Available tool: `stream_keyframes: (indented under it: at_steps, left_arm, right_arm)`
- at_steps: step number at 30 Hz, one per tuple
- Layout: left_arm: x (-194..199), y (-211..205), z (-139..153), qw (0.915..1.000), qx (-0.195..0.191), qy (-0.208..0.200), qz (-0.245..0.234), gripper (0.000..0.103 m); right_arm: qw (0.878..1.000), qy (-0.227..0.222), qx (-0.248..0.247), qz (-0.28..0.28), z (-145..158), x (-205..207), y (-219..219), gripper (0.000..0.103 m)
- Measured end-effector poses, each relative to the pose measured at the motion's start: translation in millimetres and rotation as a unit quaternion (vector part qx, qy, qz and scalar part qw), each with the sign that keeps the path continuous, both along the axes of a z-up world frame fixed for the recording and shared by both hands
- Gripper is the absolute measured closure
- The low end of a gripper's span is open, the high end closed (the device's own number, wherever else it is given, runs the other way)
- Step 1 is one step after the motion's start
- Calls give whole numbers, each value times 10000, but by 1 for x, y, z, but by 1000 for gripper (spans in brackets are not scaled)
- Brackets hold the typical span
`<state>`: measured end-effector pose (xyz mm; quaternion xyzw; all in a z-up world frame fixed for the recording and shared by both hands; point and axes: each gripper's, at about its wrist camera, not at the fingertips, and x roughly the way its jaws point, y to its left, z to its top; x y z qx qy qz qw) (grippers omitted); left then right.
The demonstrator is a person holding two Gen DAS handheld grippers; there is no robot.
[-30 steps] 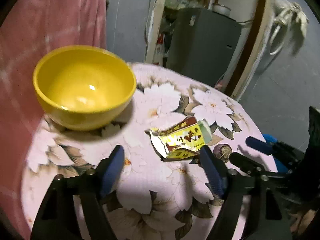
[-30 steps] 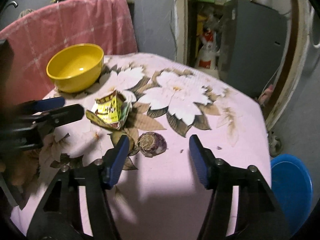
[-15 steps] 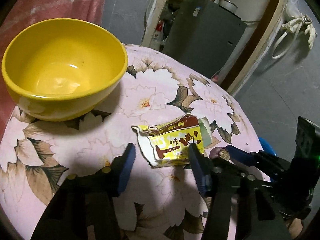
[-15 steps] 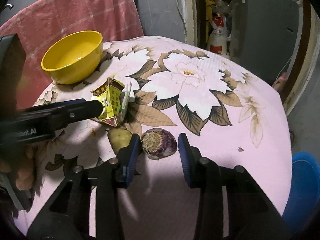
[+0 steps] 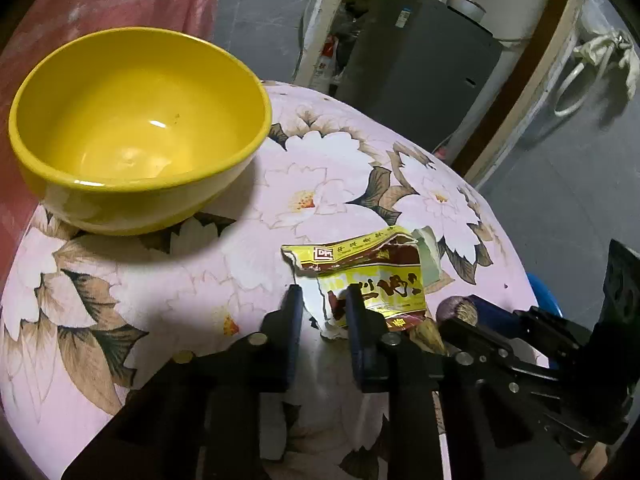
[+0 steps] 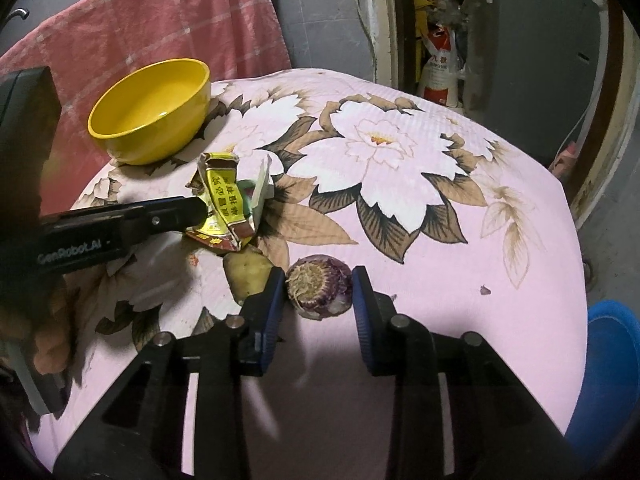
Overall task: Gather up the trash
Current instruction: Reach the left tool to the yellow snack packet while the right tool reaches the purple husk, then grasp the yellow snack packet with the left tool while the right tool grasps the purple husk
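A crumpled yellow and brown wrapper [image 5: 372,280] lies on the floral tablecloth [image 5: 160,300]; it also shows in the right wrist view [image 6: 226,204]. My left gripper [image 5: 322,304] has its jaws narrowed around the wrapper's near-left edge, which sits between the pads. A purple onion end [image 6: 318,290] lies between the pads of my right gripper [image 6: 319,286], which stand close on both sides of it; I cannot tell whether they touch. A yellowish peel scrap [image 6: 248,272] lies just left of the onion end.
A yellow bowl [image 5: 136,128] stands at the table's far left, also in the right wrist view [image 6: 154,112]. A pink cloth [image 6: 140,28] hangs behind it. A blue bin [image 6: 600,380] sits on the floor at the right. A grey cabinet [image 5: 416,76] stands beyond the table.
Both grippers moved forward and narrowed. The left jaws came in around the wrapper's edge. The right jaws closed in around the onion end.
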<state>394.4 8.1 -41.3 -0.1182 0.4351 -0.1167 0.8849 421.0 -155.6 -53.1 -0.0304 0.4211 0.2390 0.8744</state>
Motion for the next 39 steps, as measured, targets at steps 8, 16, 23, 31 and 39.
stream_keyframes:
  at_steps: [8,16,23,31,39]
  left_arm:
    - [-8,-6,1,9999,63,-50,-133,102]
    - [-16,-5,-3,9997,226,74,-92,103]
    - [-38,-3,-2,9996,203,43,-209,103]
    - [-65,-5,1,9993,178,-52,-329,98]
    - [-73,-22,9,9975,219,-236,-627,55]
  right_arm:
    - [9999,-14,10,-102,3,-9,-9,43]
    - [9998,4,9,-219,2,-21,-20,43]
    - [9993,60,115,-339,0,-32,-31,43]
    - [9987,78,225,-449,0,-40,-36,43]
    - [9984,74,244,-502,-1,-45,-42,43]
